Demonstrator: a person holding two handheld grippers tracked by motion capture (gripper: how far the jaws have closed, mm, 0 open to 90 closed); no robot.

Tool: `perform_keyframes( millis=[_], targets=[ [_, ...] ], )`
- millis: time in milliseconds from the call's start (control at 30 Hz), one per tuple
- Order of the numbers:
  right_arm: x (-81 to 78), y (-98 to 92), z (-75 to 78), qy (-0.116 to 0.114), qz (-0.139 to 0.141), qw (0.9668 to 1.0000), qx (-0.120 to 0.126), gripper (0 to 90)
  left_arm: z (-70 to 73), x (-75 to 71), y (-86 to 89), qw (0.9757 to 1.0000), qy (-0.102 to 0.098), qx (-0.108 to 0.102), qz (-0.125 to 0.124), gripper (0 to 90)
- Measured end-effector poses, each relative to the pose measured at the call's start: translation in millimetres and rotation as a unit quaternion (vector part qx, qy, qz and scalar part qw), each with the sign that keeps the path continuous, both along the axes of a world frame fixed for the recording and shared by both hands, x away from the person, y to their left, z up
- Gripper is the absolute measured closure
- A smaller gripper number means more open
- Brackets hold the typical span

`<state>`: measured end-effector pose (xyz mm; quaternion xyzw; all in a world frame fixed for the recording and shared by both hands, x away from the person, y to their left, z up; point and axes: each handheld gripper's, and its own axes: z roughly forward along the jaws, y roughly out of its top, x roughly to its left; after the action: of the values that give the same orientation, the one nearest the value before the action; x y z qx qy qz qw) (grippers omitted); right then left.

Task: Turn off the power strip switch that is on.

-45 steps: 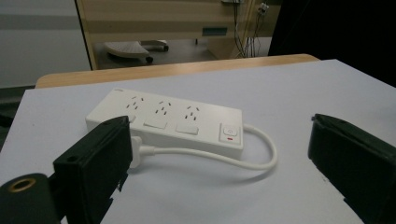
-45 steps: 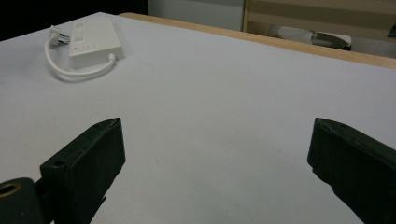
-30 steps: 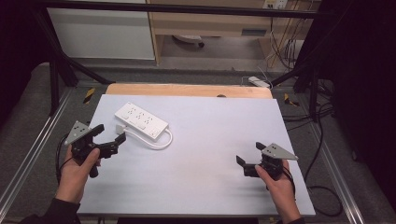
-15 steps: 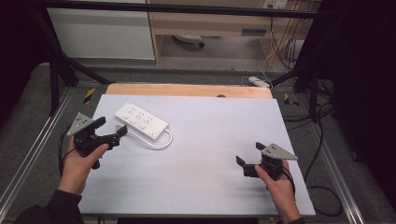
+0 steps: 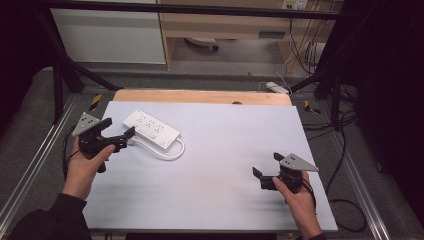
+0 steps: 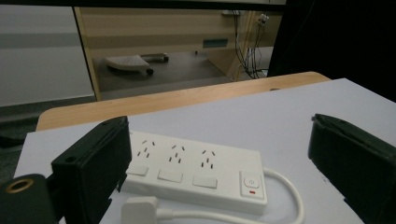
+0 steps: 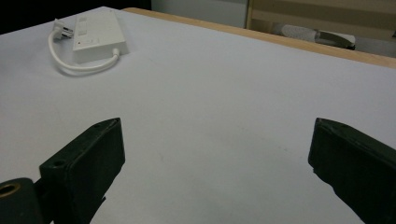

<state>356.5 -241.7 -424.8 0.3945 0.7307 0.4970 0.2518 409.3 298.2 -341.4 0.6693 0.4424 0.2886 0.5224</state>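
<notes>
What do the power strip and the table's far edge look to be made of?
Power strip: apparently hard white plastic, smooth and slightly glossy, with moulded sockets and switches. Its cord looks like flexible white rubbery sheathing. Table's far edge: light wood or wood-look laminate, judging by its tan, matte surface.

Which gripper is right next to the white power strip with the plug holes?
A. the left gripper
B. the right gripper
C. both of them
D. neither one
A: in the high view the left gripper sits open beside the white rectangular plastic power strip, while the right gripper is far off, near the other end of the pale table surface.
</notes>
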Motion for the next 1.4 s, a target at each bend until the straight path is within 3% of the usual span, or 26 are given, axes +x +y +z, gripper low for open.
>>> perform_keyframes(
  millis=[500, 667, 800, 967, 1267, 1400],
  targets=[
    [-0.1, 0.8, 0.1, -0.001, 0.003, 1.0000, 0.002, 4.1, 0.3, 26.1, -4.4, 0.9999, -0.008, 0.009, 0.009, 6.0],
    [3.0, 1.1, 2.1, -0.014, 0.003, 0.9999, 0.000, 4.5, -0.7, 31.1, -1.9, 0.9996, -0.015, 0.008, 0.022, 6.1],
    [5.1, 1.6, 2.2, -0.014, 0.008, 0.9999, -0.002, 4.5, -0.9, 36.9, -0.1, 0.9996, -0.011, 0.011, 0.023, 6.3],
    [8.5, 3.2, 0.4, -0.013, 0.017, 0.9995, -0.022, 4.2, -1.8, 45.0, -1.1, 0.9995, -0.010, 0.018, 0.024, 6.4],
    [8.3, 0.0, 0.9, -0.009, 0.009, 0.9998, -0.015, 4.2, -9.5, 56.7, -0.9, 0.9992, -0.009, 0.021, 0.032, 6.7],
    [6.6, 0.4, 1.3, -0.012, 0.011, 0.9997, -0.018, 4.2, -12.7, 60.2, -2.7, 0.9993, 0.002, 0.018, 0.033, 7.1]
  ],
)
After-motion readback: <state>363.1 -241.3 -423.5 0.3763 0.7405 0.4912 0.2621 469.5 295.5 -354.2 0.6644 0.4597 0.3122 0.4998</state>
